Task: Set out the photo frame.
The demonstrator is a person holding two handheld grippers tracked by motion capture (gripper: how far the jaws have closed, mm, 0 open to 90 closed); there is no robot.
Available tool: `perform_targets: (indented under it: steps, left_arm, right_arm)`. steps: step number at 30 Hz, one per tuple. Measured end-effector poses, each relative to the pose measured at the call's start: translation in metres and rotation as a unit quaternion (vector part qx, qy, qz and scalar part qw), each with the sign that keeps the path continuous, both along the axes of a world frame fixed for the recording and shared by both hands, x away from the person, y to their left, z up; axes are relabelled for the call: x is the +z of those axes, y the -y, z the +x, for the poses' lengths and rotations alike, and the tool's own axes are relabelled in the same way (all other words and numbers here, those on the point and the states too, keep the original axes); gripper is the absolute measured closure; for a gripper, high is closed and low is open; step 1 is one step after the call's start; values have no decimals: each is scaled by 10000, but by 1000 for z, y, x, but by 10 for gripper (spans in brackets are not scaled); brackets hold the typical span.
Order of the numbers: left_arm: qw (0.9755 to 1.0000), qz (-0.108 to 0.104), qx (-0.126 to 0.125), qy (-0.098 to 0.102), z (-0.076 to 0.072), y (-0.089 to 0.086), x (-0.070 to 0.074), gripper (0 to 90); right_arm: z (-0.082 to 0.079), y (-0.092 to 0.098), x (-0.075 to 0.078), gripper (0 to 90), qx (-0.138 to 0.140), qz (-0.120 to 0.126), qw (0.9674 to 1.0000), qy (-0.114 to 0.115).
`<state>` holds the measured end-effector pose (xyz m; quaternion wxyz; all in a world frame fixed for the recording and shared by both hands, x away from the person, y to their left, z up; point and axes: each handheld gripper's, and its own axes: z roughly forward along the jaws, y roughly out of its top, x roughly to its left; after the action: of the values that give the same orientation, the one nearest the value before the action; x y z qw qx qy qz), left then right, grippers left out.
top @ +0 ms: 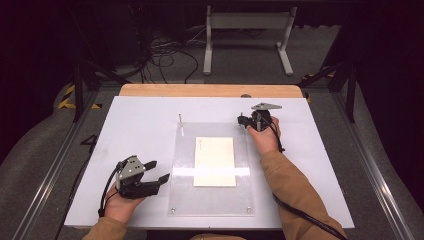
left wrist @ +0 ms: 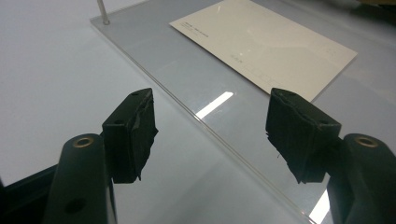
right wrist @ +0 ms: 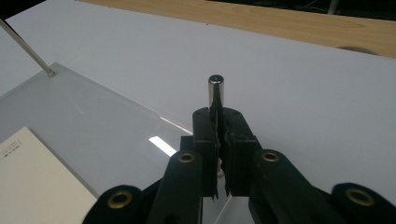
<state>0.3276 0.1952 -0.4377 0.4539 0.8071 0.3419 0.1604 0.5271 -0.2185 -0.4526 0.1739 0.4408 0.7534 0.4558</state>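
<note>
clear glossy acrylic sheet (top: 210, 197); matt cream paper card (top: 215, 161); polished metal pin (right wrist: 215, 88); smooth matt white tabletop (top: 135, 125) with a bare wood edge (top: 210, 90); rough black jaw pads (left wrist: 140, 133).

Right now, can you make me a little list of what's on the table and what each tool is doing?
table: white top, wooden edge at the far side
sheet: clear plastic sheet lying flat in the middle
card: cream card on the sheet
far pin: thin metal pin standing at the sheet's far left corner
left tool: open, holds nothing, beside the sheet's left edge
right tool: shut on a short metal peg at the sheet's far right corner
</note>
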Motion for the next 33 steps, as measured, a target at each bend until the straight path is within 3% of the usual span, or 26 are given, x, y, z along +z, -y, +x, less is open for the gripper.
perform_targets:
  steps: [7, 12, 16, 17, 21, 25, 33]
  left_arm:
    - [10000, 5, 41, 0, 2, -4, 0, 333]
    - [9999, 71, 114, 35, 3, -9, 0, 331]
    - [9982, 557, 145, 180, 3, -13, -5, 282]
    - [9979, 593, 171, 208, 2, -14, -7, 279]
    - [9979, 578, 84, 274, 0, -20, -8, 255]
    - [9960, 820, -90, 350, -3, -16, -12, 241]
    - [9923, 1048, -498, 438, -5, -3, -20, 224]
  right_arm:
    - [5, -3, 3, 850, -122, -23, 9995, -300]
    - [10, 0, 3, 847, -114, 113, 9988, -465]
    - [12, 0, 3, 846, -81, 137, 9982, -571]
    - [13, 0, 4, 845, -81, 137, 9980, -609]
    - [16, 2, 3, 842, -46, 227, 9970, -734]
    - [19, 2, 4, 842, -16, 230, 9964, -819]
    - [21, 2, 3, 838, 13, 241, 9957, -899]
